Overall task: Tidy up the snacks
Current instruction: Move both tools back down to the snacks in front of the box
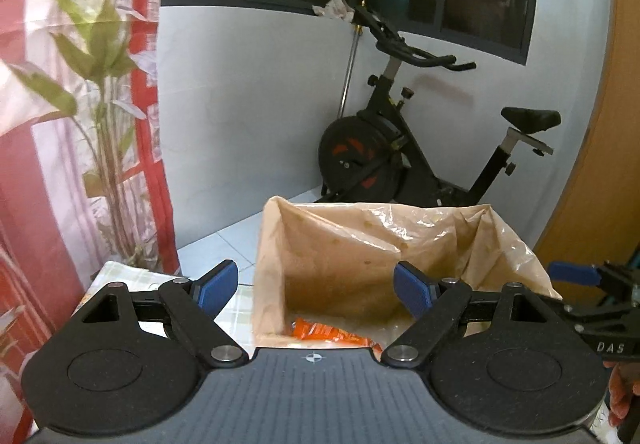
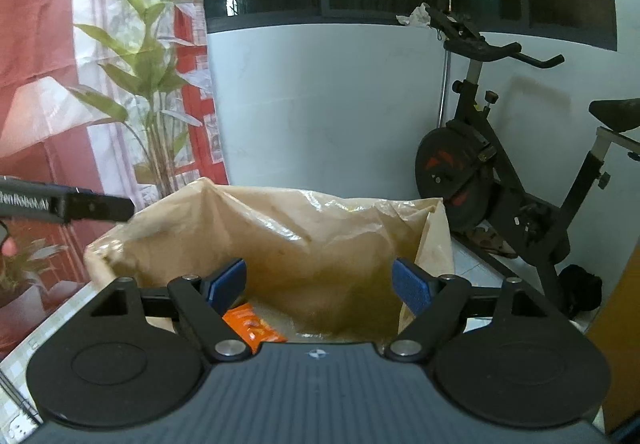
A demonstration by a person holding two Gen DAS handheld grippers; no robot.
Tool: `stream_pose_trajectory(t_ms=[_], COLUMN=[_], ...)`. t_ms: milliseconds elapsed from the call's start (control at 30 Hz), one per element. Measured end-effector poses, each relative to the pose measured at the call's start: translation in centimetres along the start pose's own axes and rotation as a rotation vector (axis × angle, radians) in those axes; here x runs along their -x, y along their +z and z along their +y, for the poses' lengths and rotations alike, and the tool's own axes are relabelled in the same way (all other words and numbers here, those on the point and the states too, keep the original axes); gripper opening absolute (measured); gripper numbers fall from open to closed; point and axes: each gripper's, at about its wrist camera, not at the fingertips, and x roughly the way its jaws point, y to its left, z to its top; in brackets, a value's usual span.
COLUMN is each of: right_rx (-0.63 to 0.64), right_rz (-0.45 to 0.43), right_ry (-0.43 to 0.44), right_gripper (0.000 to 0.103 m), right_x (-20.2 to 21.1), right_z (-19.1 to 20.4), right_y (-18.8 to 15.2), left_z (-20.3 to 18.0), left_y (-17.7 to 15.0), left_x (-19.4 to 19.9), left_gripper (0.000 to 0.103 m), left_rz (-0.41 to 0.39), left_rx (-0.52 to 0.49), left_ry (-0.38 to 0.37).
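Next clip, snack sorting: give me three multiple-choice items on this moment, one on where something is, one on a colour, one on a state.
1. Where does the orange snack packet lie?
A. At the bottom of the lined box
B. On the exercise bike's saddle
C. Between the left gripper's pads

2. What colour are the pads on the grippers' fingers?
A. Red
B. Blue
C. White

3. How does the right gripper stand?
A. Shut on the packet
B. Shut on the liner's edge
C. Open, with nothing held

Answers:
1. A, since both wrist views look down on the packet inside the plastic-lined box.
2. B, as blue pads show on every finger in view.
3. C, because its jaws stand apart above the box and touch nothing.
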Motion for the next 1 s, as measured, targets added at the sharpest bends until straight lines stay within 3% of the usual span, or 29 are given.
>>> stream_pose_trajectory(t_ms=[200, 467, 1000], right_rx=[0.0, 0.023, 0.063], right_rz=[-0.001, 0.029, 0.062], right_ry=[0.009, 0.008, 0.002], right_gripper=[0.084, 0.084, 0.084], right_x=[2.8, 4.7, 5.8], right_z=[1.1, 3.5, 6.2], right_y=[-2.0, -6.1, -12.2], left_z=[1.1, 2.9, 3.3], left_y=[-2.3, -7.6, -13.1], left_x=[3.3, 4.8, 6.3], left_gripper=[0.087, 0.087, 0.087], left_rz=[-0.013, 0.06, 0.075], left_rx=[0.005, -0.021, 0.06], left_ry=[0.039, 0.122, 0.119])
